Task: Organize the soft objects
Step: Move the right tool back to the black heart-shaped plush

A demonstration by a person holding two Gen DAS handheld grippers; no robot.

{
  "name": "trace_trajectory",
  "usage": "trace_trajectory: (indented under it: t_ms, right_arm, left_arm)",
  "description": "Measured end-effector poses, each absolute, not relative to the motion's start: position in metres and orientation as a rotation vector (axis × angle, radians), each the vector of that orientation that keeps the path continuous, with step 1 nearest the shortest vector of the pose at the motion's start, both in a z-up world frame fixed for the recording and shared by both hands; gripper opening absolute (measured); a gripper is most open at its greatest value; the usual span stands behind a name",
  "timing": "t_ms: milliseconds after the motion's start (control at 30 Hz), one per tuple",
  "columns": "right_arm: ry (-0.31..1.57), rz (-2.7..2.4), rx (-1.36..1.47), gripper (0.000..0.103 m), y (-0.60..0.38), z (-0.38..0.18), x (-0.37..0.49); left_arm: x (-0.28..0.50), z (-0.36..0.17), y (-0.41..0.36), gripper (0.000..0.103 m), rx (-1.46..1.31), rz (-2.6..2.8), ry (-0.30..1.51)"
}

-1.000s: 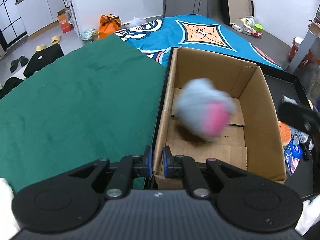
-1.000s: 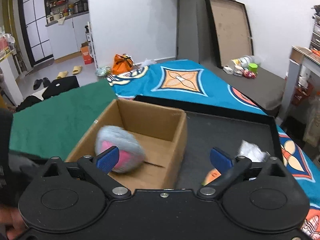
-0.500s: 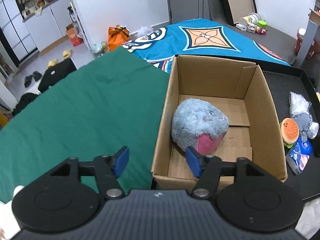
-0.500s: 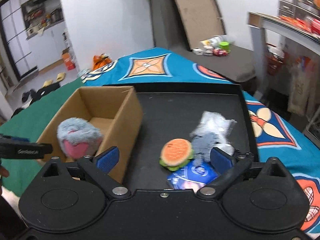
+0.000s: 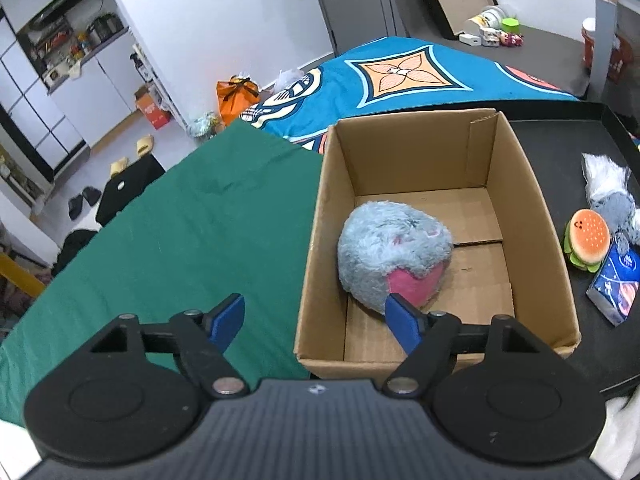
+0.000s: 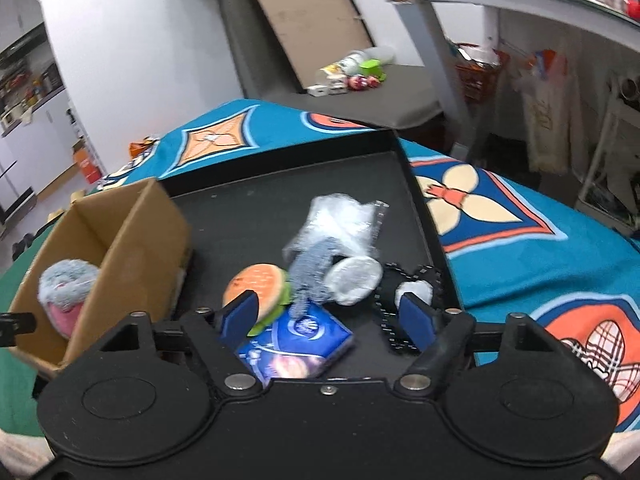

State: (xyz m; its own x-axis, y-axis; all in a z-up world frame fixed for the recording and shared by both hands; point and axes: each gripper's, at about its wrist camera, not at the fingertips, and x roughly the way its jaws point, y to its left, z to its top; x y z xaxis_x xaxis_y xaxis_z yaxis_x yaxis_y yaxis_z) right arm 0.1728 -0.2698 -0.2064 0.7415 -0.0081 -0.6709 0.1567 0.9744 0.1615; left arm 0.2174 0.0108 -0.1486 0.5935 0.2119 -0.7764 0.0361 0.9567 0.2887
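The right gripper (image 6: pixel 330 316) hangs over the near edge of the black tray (image 6: pixel 420 200), its jaws closing with nothing pressed between the pads yet; the blue tissue pack (image 6: pixel 298 346) and the burger plush (image 6: pixel 256 286) lie just below and between them. The left gripper (image 5: pixel 316 322) sits at the near left corner of the cardboard box (image 5: pixel 532 216), jaws opening and empty, one blue pad just in front of the grey-and-pink plush (image 5: pixel 394 252), which lies on the box floor towards its near left side.

All of these look light and squashy. The burger plush should give under the pads, so a hold across its middle seems safest. The tissue pack has a slick wrapper and may slide; pinching across its short width looks best. The grey plush in a clear bag (image 6: pixel 332 236) would probably crinkle and slip, so take it through the bag at the fuzzy body.

Counted: one plush in the box; on the tray one burger plush, one tissue pack, one bagged grey plush, one pale round thing (image 6: pixel 354 280) and one black-and-white item (image 6: pixel 412 292) at the tray's right edge, which I cannot identify.
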Motion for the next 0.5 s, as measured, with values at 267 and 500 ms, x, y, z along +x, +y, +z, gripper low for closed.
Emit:
trace_trajectory:
  t_ms: [267, 500]
  right_arm:
    - [0.748, -0.163, 0.272, 0.059, -0.295, -0.225, 0.181]
    - [0.772, -0.199, 0.280, 0.052, -0.302, -0.239, 0.189]
  left_arm:
    - [0.220, -0.151, 0.003, 0.077, 0.329, 0.123, 0.948]
    - [0.224, -0.155, -0.002, 0.077, 0.352, 0.134, 0.966]
